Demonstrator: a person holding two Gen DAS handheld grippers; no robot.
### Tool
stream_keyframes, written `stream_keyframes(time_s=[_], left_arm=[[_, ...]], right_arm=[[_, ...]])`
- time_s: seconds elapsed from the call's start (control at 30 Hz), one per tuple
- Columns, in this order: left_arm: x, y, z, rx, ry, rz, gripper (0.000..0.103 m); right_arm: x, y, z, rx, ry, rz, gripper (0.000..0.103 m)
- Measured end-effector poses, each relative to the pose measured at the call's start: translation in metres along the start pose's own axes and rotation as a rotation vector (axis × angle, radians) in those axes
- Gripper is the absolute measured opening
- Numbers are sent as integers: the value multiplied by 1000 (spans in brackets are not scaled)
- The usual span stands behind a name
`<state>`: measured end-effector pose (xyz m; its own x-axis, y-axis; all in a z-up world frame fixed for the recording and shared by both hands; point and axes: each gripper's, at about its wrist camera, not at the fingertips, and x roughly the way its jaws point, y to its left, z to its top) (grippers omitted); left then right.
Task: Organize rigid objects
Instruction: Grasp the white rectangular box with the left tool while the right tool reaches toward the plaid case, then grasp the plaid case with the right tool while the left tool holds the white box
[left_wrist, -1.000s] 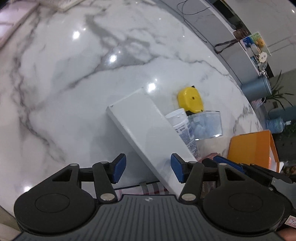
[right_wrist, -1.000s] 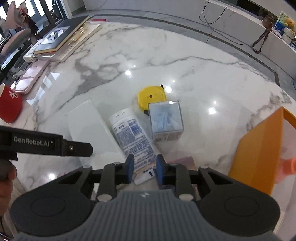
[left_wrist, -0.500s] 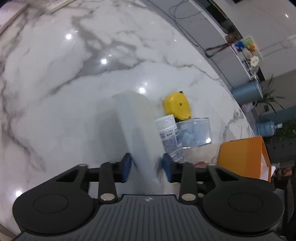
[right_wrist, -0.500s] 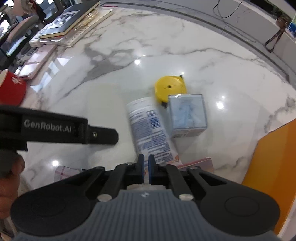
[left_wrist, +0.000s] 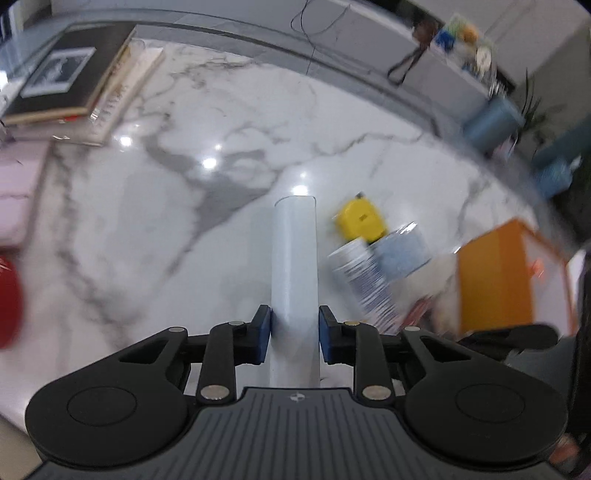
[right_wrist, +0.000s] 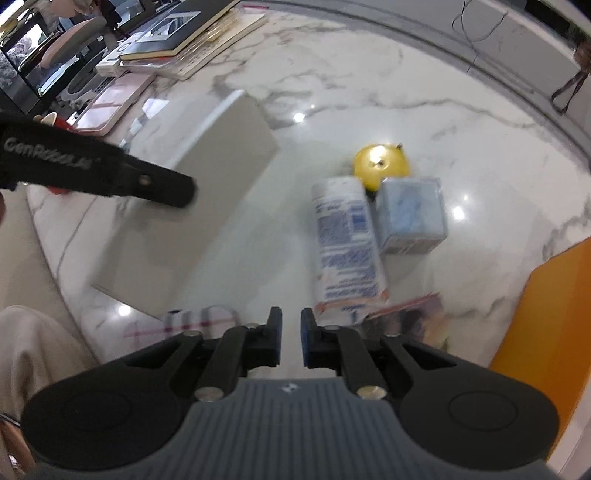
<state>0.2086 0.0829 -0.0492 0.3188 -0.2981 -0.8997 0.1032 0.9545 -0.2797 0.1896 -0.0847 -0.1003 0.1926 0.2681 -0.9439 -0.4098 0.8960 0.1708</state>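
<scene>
My left gripper (left_wrist: 294, 325) grips a flat white box (left_wrist: 294, 266) edge-on, its blue pads pressed on both faces and still closing. In the right wrist view the same white box (right_wrist: 199, 206) hangs tilted above the marble table (right_wrist: 461, 122), with the left gripper's black body (right_wrist: 110, 173) across it. My right gripper (right_wrist: 291, 325) is opening with nothing between its jaws. Just to its right a white labelled bottle (right_wrist: 345, 236) lies on its side. Beyond it sit a clear box of blue items (right_wrist: 412, 218) and a yellow tape measure (right_wrist: 380, 166).
An orange box (right_wrist: 554, 306) stands at the right edge. Stacked books (right_wrist: 177, 37) and a pink case (right_wrist: 110, 103) lie far left, and a red cap (left_wrist: 7, 299) sits at the left edge. A clear packet (right_wrist: 207, 321) and a colourful packet (right_wrist: 406, 314) lie near the front edge.
The left gripper closed on the white box, rolled it onto its edge and lifted it off the table. The right gripper closed fully, then parted slightly and shifted left of the bottle.
</scene>
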Motion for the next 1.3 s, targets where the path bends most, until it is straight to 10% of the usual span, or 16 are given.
stream_keyframes(time_s=[0.27, 0.5, 0.83, 1.0, 1.3], left_arm=[[1, 14, -31, 144, 94, 88, 30], [9, 8, -56, 237, 110, 61, 30], [9, 11, -67, 198, 89, -4, 30], [13, 8, -70, 216, 90, 26, 40], [13, 8, -72, 237, 88, 93, 31]], right_arm=[[14, 29, -23, 66, 105, 69, 34], [31, 40, -46, 61, 155, 49, 12], [32, 21, -23, 162, 63, 11, 10], [20, 30, -35, 214, 16, 46, 45], [31, 60, -51, 240, 27, 72, 63]])
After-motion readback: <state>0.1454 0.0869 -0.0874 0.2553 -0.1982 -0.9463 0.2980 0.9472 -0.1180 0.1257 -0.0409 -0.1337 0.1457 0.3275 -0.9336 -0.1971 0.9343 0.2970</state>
